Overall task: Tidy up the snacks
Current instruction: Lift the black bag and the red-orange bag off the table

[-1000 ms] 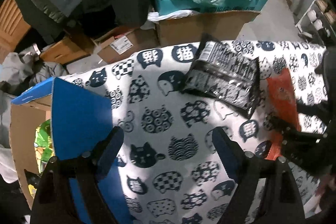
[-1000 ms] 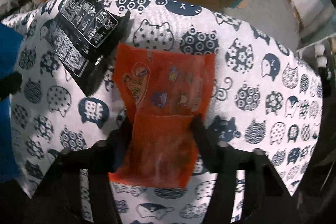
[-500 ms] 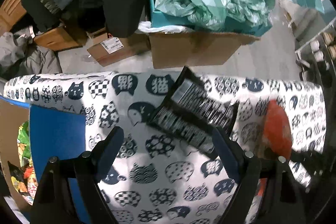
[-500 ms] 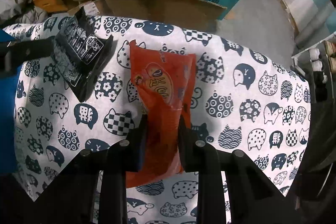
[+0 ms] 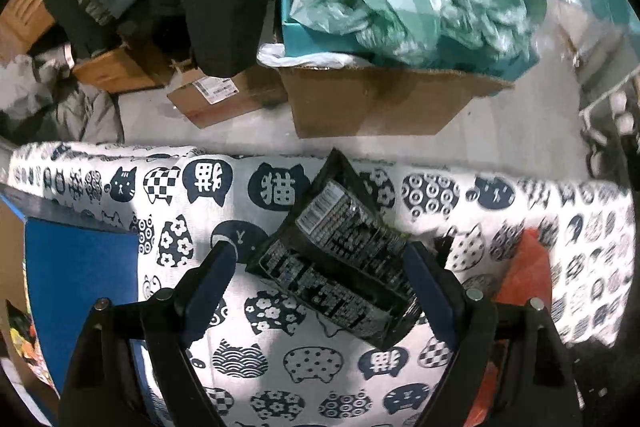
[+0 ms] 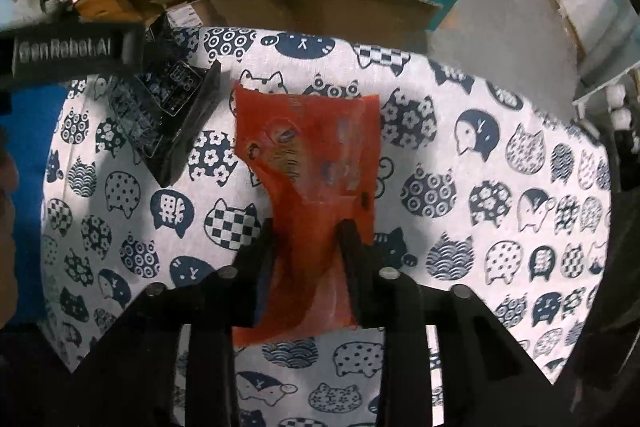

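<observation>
Right wrist: orange packet (image 6: 316, 163) between fingers (image 6: 266, 247).

Black left gripper (image 5: 320, 259), blue pads, silver screws

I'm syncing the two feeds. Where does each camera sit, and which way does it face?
Left wrist: sits on the left gripper, looking along its open fingers at the black packet on the cat cloth.
Right wrist: sits on the right gripper, looking along fingers shut on the orange packet.
Shared: both packets, the cloth, the teal box.
</observation>
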`<act>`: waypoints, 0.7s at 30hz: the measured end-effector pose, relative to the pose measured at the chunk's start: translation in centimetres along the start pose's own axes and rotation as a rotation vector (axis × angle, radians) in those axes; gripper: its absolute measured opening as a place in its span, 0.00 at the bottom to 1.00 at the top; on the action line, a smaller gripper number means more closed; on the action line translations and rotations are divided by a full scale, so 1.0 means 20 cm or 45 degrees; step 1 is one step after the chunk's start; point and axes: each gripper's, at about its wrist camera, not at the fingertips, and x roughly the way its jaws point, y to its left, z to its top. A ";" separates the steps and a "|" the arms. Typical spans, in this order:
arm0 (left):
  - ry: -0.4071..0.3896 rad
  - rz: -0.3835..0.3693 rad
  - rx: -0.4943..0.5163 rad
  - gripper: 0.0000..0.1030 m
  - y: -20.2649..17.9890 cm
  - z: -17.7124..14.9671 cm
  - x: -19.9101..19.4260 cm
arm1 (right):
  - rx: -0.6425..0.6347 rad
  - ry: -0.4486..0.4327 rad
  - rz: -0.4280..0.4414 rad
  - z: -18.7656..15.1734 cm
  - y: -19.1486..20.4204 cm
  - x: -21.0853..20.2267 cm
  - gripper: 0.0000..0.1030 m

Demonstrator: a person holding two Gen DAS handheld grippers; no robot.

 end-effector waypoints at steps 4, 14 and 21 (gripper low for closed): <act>0.015 0.029 0.062 0.85 -0.01 -0.05 0.02 | 0.033 0.021 -0.026 -0.01 -0.01 0.03 0.62; 0.028 -0.006 0.184 0.98 -0.06 -0.13 0.09 | 0.161 0.053 0.051 -0.03 -0.10 0.14 0.72; 0.081 -0.020 0.280 1.00 -0.16 -0.16 0.15 | 0.085 0.025 -0.020 -0.02 -0.06 0.16 0.68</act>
